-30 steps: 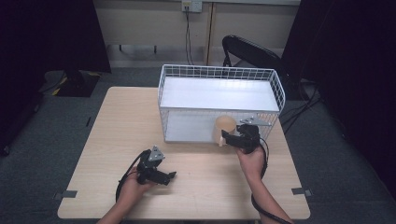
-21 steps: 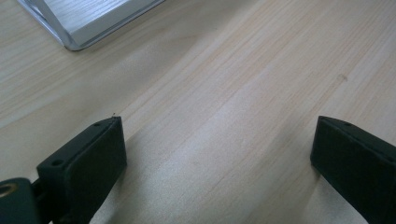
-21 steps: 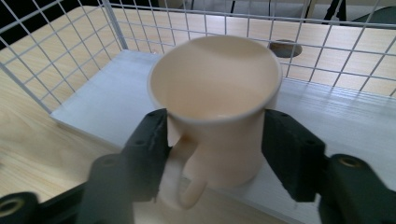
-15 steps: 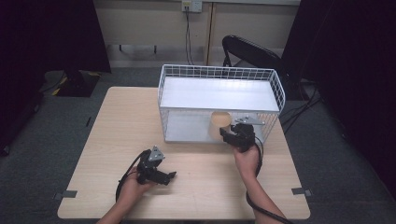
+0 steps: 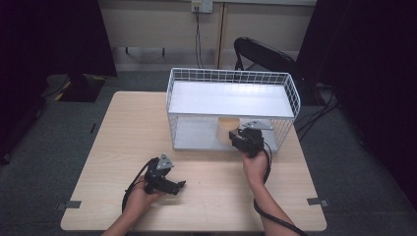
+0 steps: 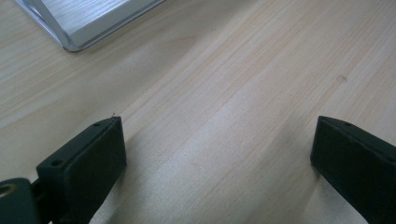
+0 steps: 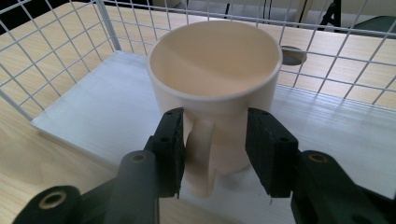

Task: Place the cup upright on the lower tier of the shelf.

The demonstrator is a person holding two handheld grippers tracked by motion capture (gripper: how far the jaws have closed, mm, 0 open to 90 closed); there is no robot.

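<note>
Mug (image 7: 215, 88): stands upright on the lower shelf (image 7: 107, 112) of the wire rack (image 5: 231, 78), handle facing out.
Change: a second ago it hung in front of the rack; the right claw (image 7: 214, 149) has just been closing around its handle.
Grip: whether the pads press is hard to tell.
Left claw (image 6: 217, 154): wide, empty, on the counter (image 5: 118, 128).
Hidden: the mug's base.

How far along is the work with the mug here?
Done: mug stands upright on the rack's lower shelf. In hand: right gripper straddles its handle; jaws have just been closing, not yet clamped. Left gripper sits open over the table. Remaining: probably grip and lift.
</note>
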